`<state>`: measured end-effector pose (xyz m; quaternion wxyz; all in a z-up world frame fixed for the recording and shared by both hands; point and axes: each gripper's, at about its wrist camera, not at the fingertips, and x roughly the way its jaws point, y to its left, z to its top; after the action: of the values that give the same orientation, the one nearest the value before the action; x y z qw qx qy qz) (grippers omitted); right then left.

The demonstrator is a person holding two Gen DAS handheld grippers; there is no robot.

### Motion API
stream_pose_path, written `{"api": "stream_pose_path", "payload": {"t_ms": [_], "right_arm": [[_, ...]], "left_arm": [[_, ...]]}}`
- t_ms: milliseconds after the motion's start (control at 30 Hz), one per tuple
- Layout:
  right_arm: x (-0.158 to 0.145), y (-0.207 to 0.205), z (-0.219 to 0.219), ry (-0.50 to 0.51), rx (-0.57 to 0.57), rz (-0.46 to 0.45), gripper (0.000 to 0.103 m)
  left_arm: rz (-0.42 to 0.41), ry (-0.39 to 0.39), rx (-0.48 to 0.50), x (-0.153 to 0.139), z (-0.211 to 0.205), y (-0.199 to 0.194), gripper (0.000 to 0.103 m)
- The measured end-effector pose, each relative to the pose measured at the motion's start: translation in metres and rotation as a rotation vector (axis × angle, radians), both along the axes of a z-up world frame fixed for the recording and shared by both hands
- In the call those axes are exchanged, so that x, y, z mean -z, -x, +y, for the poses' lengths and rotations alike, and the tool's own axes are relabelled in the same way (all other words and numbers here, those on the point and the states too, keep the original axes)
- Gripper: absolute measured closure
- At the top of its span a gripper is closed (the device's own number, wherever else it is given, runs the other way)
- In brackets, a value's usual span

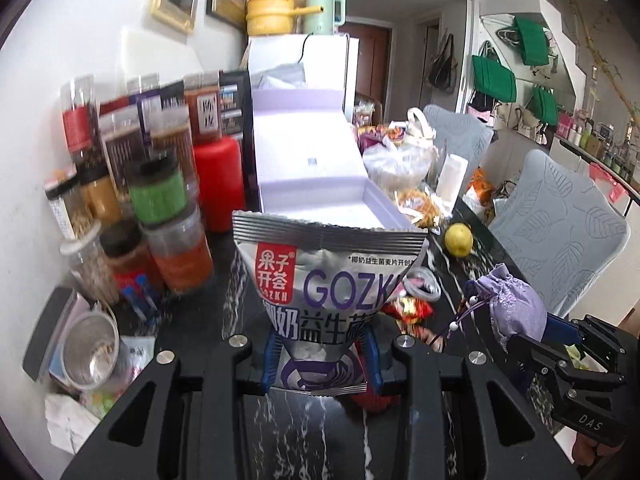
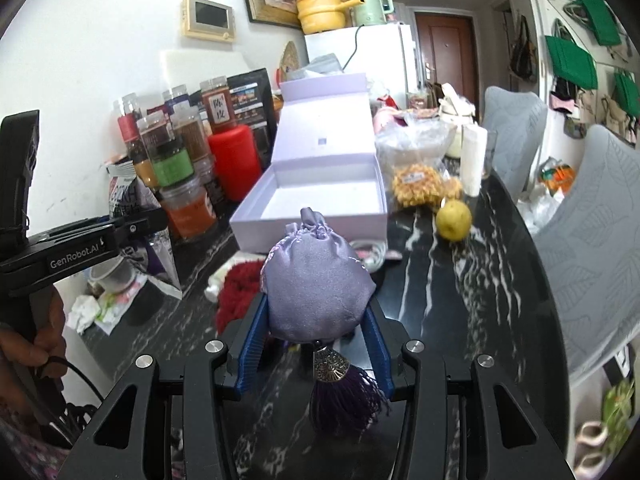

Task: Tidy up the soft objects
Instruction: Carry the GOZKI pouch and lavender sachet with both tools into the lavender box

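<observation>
My left gripper [image 1: 322,354] is shut on a silver snack bag [image 1: 326,276] with a red logo, held upright above the black marble table [image 1: 472,276]. My right gripper [image 2: 316,336] is shut on a lilac satin drawstring pouch [image 2: 316,280], whose purple tassel [image 2: 344,396] hangs down behind it. The pouch [image 1: 514,308] and the right gripper also show at the lower right of the left wrist view. An open lilac box [image 2: 316,200] with its lid up lies straight ahead on the table in both views. A red knitted item [image 2: 240,288] lies below the pouch.
Spice jars [image 1: 160,200] and a red canister [image 1: 220,184] crowd the left wall. A yellow-green fruit [image 2: 454,220], bagged snacks [image 2: 416,184] and a white bottle [image 2: 472,160] sit right of the box. Grey chairs [image 2: 592,240] line the table's right edge. A metal bowl [image 1: 92,352] sits near left.
</observation>
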<state>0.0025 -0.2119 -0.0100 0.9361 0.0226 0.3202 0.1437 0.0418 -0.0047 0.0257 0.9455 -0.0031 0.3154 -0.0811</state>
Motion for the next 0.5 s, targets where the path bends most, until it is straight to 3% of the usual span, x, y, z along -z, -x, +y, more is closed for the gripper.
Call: {"api": "stream_pose_path", "payload": {"t_ms": [500], "right_arm": [[-0.048,-0.044,0.002,-0.001,-0.056,-0.051,0.057]], "left_arm": [[-0.117,-0.045,0.036,-0.041,-0.013,-0.027,0.069]]}}
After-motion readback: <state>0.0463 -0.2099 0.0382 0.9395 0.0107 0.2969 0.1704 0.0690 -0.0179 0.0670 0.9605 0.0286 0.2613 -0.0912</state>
